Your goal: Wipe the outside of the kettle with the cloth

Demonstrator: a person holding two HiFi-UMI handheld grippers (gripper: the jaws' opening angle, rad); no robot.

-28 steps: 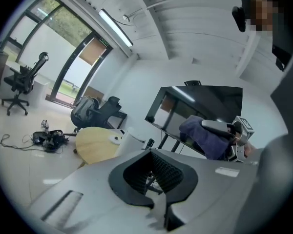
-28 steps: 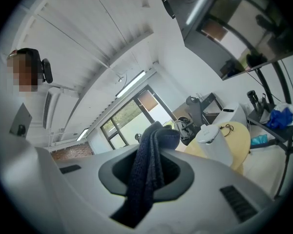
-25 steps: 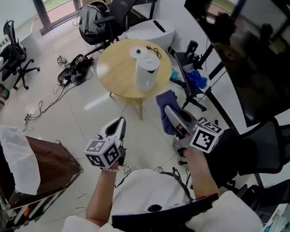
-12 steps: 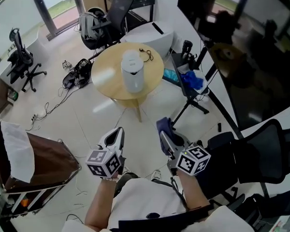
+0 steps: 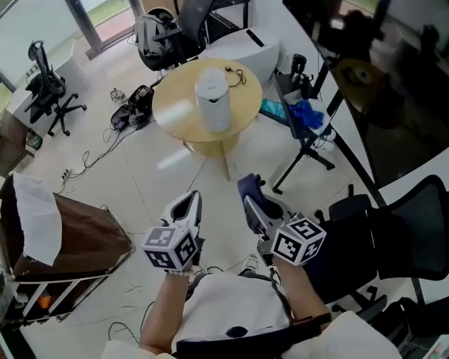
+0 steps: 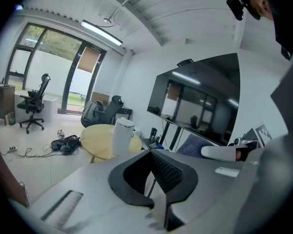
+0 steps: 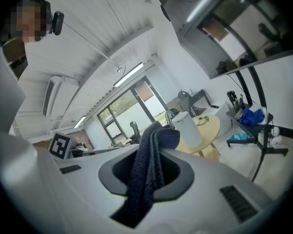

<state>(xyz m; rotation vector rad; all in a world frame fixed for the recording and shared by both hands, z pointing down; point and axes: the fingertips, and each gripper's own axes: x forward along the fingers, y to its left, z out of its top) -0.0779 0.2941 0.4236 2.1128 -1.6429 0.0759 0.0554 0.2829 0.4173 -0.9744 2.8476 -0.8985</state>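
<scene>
Well ahead of both pairs of jaws, a round pale wooden tabletop (image 5: 178,117) carries the white cylindrical kettle (image 5: 212,99), standing upright. The left gripper (image 5: 191,201) has its jaws pressed together. The right gripper (image 5: 252,200) clamps a dark blue terry cloth (image 7: 149,174), which drapes between its jaws.

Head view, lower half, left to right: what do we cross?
brown cart draped with a white sheet → left gripper, shut and empty → right gripper clamped on the dark blue cloth → black mesh office chair
</scene>
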